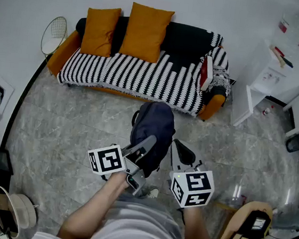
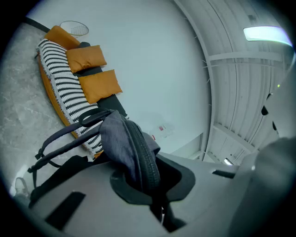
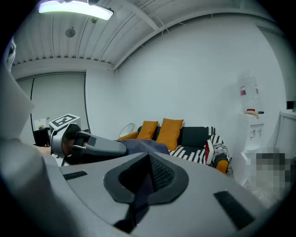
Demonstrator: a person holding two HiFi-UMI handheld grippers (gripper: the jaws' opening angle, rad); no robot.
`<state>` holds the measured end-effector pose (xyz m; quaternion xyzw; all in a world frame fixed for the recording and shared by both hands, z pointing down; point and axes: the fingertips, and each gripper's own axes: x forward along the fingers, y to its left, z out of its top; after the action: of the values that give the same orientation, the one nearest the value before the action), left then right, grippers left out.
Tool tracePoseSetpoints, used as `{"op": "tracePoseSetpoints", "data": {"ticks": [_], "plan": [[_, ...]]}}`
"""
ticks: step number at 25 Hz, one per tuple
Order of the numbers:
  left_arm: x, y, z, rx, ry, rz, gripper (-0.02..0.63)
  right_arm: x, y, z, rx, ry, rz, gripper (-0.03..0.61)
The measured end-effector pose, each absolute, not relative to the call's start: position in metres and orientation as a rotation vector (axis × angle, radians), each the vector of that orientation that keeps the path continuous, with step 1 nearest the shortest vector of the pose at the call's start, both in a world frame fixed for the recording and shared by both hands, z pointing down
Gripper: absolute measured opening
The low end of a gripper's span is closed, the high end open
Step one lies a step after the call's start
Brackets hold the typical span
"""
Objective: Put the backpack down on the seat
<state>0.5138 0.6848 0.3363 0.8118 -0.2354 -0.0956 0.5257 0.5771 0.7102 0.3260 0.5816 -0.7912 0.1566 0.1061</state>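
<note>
A dark navy backpack hangs above the grey marble floor, in front of a sofa whose seat is covered by a black-and-white striped blanket. My left gripper is shut on it from the lower left. In the left gripper view, the gripper pinches a fold of backpack fabric with a zipper, and the straps dangle to the left. My right gripper touches the bag's right edge. In its own view, the right gripper is shut on a thin strip of the dark blue fabric, with the backpack just beyond.
Two orange cushions lean on the sofa back, and a red book lies at its right end. A white shelf unit stands to the right, and a racket leans on the left. A wooden board sits near my right.
</note>
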Motion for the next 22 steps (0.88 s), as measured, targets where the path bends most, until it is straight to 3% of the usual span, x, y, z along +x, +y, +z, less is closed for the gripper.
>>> {"op": "tracePoseSetpoints", "data": {"ticks": [22], "plan": [[0.500,0.613,0.356,1.894,-0.587,-0.244,0.008,0.566,0.631,0.340,1.679,-2.339,0.489,0.002]]}}
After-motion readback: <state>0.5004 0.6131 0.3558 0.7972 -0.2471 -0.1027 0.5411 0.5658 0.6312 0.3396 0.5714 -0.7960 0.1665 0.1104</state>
